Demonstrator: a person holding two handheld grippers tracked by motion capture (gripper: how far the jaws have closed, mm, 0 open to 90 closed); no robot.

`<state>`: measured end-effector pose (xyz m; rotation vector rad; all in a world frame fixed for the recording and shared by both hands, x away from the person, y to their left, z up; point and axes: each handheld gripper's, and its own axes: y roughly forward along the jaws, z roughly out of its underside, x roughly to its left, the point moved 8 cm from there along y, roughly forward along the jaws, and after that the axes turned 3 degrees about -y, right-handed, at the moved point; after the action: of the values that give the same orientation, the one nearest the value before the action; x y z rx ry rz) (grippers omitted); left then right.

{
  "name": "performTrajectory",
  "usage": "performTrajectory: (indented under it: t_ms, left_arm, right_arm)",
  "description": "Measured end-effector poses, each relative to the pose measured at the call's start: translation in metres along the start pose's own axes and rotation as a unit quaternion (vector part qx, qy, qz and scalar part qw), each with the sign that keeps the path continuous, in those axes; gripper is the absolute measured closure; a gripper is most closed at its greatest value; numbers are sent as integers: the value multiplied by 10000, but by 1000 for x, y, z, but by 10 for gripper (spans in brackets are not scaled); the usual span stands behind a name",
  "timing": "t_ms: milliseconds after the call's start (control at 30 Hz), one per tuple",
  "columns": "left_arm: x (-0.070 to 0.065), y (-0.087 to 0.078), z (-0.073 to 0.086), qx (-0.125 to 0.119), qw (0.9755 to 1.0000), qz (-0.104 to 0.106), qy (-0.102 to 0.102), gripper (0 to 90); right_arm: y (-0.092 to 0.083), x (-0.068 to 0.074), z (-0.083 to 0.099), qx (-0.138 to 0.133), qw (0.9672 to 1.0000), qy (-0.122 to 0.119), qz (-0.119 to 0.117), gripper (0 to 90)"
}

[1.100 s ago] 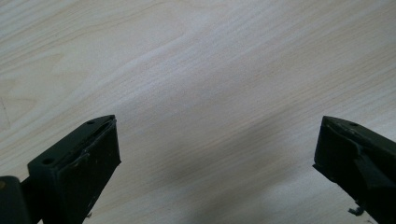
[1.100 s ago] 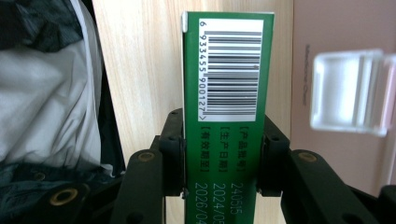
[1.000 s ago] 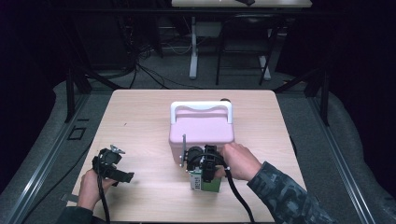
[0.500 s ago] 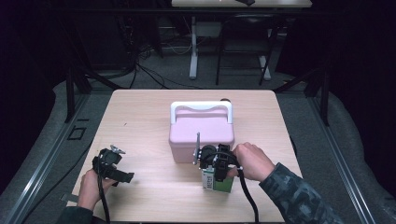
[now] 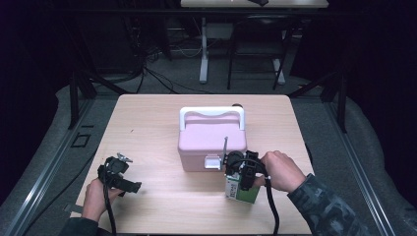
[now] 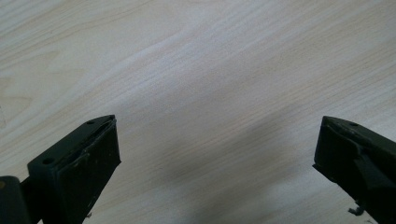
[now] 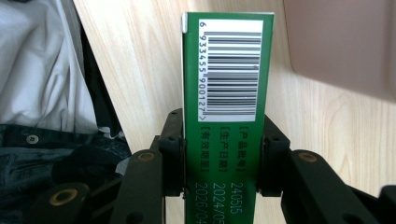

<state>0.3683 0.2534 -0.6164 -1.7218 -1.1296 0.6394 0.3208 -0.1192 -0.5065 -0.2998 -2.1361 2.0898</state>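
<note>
A green carton [image 7: 227, 70] with a white barcode label sits clamped between the pads of my right gripper [image 7: 223, 161]. In the high view that gripper [image 5: 241, 172] holds the green carton [image 5: 244, 192] in front of the right corner of a pink lidded box [image 5: 209, 142] with a white handle and a front latch. My left gripper [image 5: 129, 186] stays near the table's front left edge. In its own view the left gripper [image 6: 215, 154] has its jaws wide apart over bare wood, with nothing between them.
The light wooden table [image 5: 147, 123] stretches behind and to the left of the pink box. A small dark object [image 5: 237, 105] peeks out behind the box. A person's white shirt and dark trousers [image 7: 42, 93] lie past the table edge. Dark floor, cables and another table's legs surround it.
My right gripper has carried the green carton to the right along the front of the pink box. The left gripper has stayed where it was.
</note>
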Motion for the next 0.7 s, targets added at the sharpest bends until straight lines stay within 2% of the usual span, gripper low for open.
performTrajectory:
  t_ms: [700]
  left_arm:
    - [0,0,1,11,10000,-5,-27,1]
  right_arm:
    - [-5,-18,45,54,9984,562,31,623]
